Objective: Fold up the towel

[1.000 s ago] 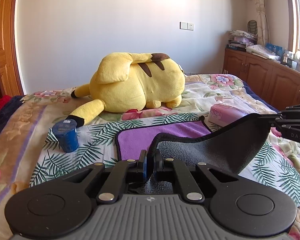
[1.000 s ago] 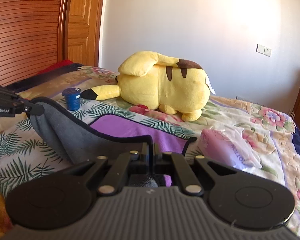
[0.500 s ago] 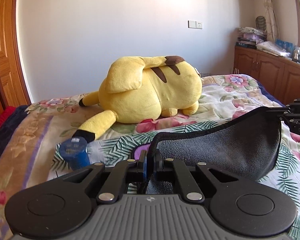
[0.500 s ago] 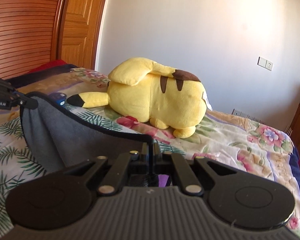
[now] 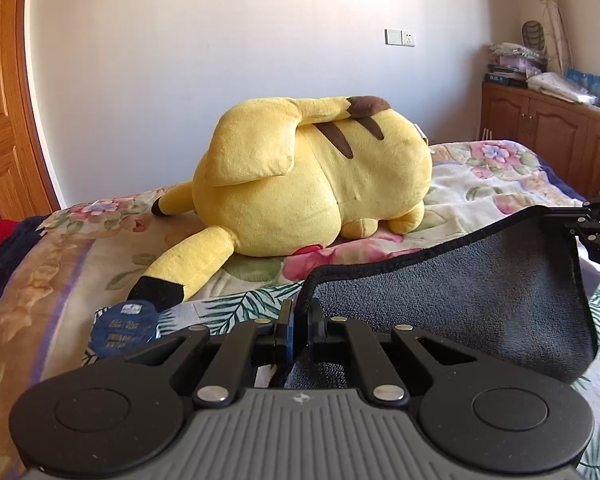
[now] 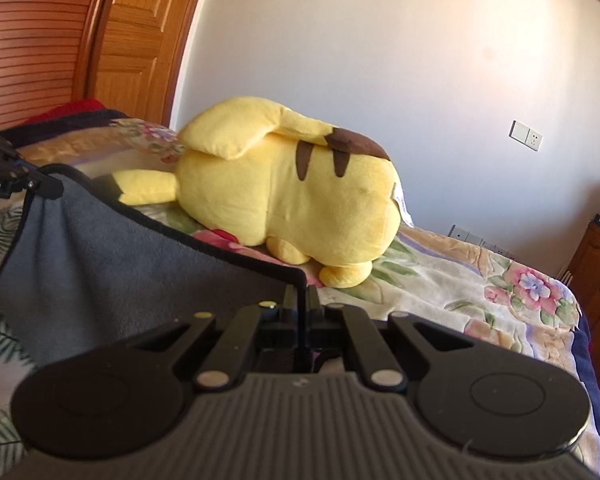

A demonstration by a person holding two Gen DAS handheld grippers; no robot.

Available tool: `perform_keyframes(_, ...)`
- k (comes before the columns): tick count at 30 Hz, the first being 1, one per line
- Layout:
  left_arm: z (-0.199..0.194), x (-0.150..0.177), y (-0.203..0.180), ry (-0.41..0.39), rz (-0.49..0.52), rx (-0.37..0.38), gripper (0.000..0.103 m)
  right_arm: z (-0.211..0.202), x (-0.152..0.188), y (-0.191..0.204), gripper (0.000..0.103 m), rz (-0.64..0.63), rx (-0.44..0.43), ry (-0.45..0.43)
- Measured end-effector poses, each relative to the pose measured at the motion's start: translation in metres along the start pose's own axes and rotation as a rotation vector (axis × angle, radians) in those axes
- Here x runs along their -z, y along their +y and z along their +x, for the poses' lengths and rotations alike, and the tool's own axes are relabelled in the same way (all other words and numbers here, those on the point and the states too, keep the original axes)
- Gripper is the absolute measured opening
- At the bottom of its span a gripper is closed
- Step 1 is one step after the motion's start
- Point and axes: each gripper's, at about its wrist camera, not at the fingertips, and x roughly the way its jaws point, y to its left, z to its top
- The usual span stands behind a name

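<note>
The towel [image 5: 480, 304] is held in the air above the bed [image 5: 480, 184], stretched between the two grippers. The left gripper [image 5: 301, 316] has its jaws closed on one corner of the black-bound hem. The right gripper [image 6: 301, 300] has its jaws closed on the adjacent corner. In the left wrist view the cloth runs from the fingers toward 3 o'clock, where the other tool grips it. In the right wrist view it runs toward 10 o'clock.

Handling, as judged: the towel is light, soft and limp. The held edge sags between the grips, and the grey pile hangs in a slack belly below it. The cloth will not keep a crease by itself. The bound hem is the firmest part and the best place to grip; the corners are already correctly taken. Keep the top edge taut to control the drape.

A yellow plush toy [image 5: 312, 176] lies on the bed at 12 o'clock. A blue cup [image 5: 124, 330] stands at 9 o'clock of the left fingers.
</note>
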Motion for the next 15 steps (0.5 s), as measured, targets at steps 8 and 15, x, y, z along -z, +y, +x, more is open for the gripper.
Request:
perform_keyframes(8, 0.043, 0.001, -0.004, 0.018, 0.018, -0.01, 0.0, 0.035, 0.017, -0.005, 0.004, 0.002, 0.025, 0.028)
perform_keyframes(15, 0.077, 0.014, -0.007, 0.057, 0.029, -0.011, 0.0, 0.064, 0.037, -0.005, 0.004, 0.021, 0.028, 0.078)
